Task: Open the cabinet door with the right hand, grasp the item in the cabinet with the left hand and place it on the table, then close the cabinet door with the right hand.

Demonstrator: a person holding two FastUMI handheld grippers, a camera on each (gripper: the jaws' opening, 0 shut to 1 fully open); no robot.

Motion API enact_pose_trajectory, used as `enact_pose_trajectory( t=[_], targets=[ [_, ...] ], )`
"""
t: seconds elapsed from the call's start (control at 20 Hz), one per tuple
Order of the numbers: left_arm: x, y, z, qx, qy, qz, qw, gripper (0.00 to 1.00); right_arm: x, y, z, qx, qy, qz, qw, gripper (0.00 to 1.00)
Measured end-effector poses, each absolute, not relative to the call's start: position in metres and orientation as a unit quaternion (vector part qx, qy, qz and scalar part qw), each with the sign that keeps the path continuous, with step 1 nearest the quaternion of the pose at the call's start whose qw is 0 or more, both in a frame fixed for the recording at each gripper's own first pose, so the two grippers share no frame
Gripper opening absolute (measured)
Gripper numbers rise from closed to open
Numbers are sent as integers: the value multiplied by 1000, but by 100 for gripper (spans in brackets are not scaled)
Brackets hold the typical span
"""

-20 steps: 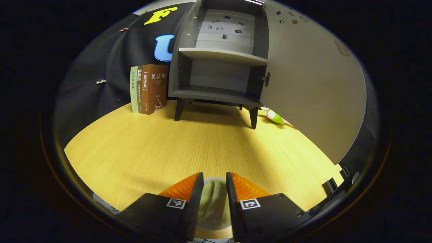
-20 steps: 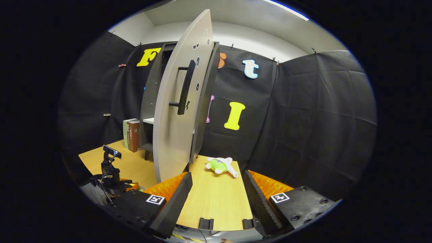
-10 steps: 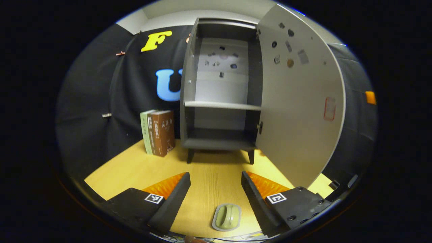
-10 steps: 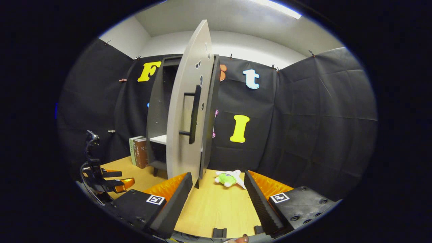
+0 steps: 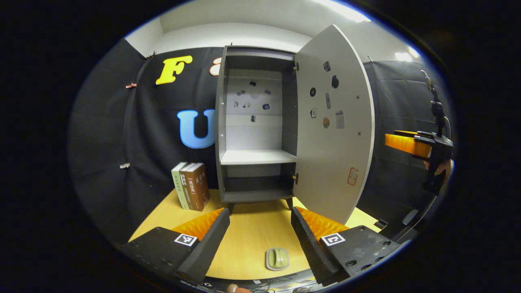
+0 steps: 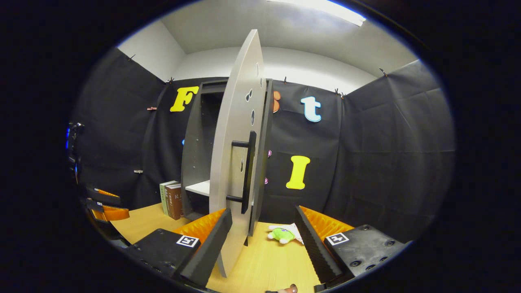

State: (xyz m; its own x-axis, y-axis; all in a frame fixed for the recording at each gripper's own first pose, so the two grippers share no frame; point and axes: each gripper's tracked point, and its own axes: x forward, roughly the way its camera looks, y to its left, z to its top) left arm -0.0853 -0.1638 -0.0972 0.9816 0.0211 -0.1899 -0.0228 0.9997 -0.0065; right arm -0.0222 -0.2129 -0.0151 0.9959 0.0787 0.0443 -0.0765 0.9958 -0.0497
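Pale-green item (image 5: 277,259) lies bottom-centre on the table (image 5: 252,236), between the spread left gripper (image 5: 260,228); right gripper (image 6: 263,228), also spread, faces the open cabinet door (image 6: 236,171).

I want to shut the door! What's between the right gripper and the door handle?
Nothing: in the right gripper view the right gripper is open just below the handle on the door.

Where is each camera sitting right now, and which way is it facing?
Left gripper view: rides the left gripper, facing the open grey cabinet head-on; its own spread fingers frame a small pale green oval item on the wooden table. The right gripper shows far right.
Right gripper view: rides the right gripper, facing the grey cabinet door edge-on, black bar handle ahead; open fingers below.
Shared: cabinet, door, upright books, table.
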Motion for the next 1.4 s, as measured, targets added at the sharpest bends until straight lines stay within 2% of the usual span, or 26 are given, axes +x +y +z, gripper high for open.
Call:
enact_pose_trajectory(
  t=[0.15,0.3,0.35,0.55,0.6,0.75,1.1,1.25,1.4],
  targets=[
    [-80,-152,-99,-15,105,22,994,93,5,-203,-17,-14,-24,59,998,97],
    [-65,-142,-101,-46,106,41,992,93,14,-194,-19,5,-21,90,996,90],
    [-58,-139,-100,-59,101,47,992,93,14,-191,-24,22,-11,97,995,95],
    [-33,-123,-99,-67,90,57,992,92,17,-162,-23,42,-13,118,992,95],
    [-27,-120,-99,-65,90,50,993,95,17,-152,-23,36,-12,120,992,95],
    [-15,-98,-105,-60,102,23,993,93,20,-118,-24,25,-13,117,993,95],
    [-7,-24,-101,-28,104,-28,994,95,52,-22,-25,-21,-38,71,997,94],
    [-8,7,-87,-4,95,-21,995,92,70,25,-37,-30,-31,87,995,95],
    [-11,22,-75,15,82,-22,996,95,61,51,-35,-28,-38,99,994,97]
  ],
)
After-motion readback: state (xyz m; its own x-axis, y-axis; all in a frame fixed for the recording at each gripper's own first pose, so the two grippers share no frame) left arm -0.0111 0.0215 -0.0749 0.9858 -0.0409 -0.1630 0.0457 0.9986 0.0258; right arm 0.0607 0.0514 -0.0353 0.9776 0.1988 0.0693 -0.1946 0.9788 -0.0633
